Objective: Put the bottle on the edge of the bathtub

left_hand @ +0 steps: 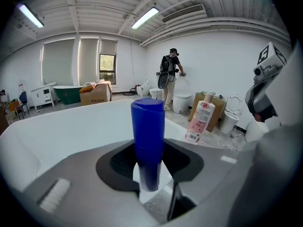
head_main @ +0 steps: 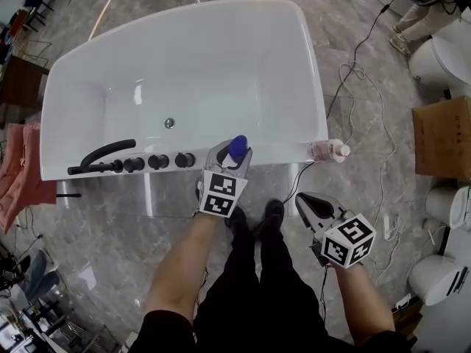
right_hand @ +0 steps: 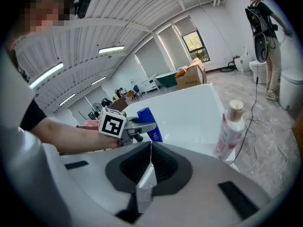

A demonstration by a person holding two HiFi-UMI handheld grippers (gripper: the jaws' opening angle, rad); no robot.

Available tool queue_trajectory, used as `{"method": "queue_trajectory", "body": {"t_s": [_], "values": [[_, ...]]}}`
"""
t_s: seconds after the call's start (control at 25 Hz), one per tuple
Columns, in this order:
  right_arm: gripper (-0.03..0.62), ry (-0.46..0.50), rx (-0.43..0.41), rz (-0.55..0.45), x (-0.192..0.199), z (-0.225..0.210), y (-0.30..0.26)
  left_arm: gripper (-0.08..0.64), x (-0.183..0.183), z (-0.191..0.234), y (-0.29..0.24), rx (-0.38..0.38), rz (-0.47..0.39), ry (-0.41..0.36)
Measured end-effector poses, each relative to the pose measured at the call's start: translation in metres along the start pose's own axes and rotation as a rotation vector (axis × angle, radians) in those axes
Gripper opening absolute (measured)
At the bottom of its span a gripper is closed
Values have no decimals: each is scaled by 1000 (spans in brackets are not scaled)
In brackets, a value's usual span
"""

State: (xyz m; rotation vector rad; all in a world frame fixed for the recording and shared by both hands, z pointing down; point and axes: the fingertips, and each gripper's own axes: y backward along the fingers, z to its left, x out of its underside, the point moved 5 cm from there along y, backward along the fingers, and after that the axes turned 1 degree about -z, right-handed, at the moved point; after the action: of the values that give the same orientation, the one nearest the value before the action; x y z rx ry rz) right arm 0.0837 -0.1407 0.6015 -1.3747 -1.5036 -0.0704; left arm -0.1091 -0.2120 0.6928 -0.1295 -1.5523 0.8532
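Standing upright, deep-blue cylindrical bottle, flat-topped, glossy

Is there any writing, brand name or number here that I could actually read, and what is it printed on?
No text here is legible.
On the pink bottle: a printed label, too small to read.
On the blue bottle: pale marks, blurred.
On the cardboard box: dark print, too small to read.
On the marker cubes: black-and-white square patterns only, no words.

Head view steeply down; gripper views low, near (all share bathtub).
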Motion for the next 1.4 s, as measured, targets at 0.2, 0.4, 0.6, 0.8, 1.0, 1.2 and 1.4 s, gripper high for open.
{"method": "queue_trajectory", "body": {"t_s": [0.2, 0.4, 0.6, 0.8, 1.0, 1.2, 1.4], "values": [[12, 10, 3, 3, -3, 0, 1, 161, -3, 6, -7, -19, -19, 16], [12, 11, 11, 19, 2, 0, 3, 161, 11, 3, -11, -7, -3, -7], [12, 16, 22, 35, 5, 0, 7, 161, 18, 6, -12, -11, -6, 3], [12, 13, 29, 47, 11, 0, 6, 161, 24, 12, -18, -25, 0, 0], [12, 7, 18, 51, 15, 4, 1, 161, 36, 10, -17, -17, 13, -41], [12, 4, 17, 50, 15, 4, -3, 163, 39, 11, -14, -10, 5, -17], [12, 2, 6, 35, 7, 7, -11, 167, 42, 7, -11, 37, 51, -37]]}}
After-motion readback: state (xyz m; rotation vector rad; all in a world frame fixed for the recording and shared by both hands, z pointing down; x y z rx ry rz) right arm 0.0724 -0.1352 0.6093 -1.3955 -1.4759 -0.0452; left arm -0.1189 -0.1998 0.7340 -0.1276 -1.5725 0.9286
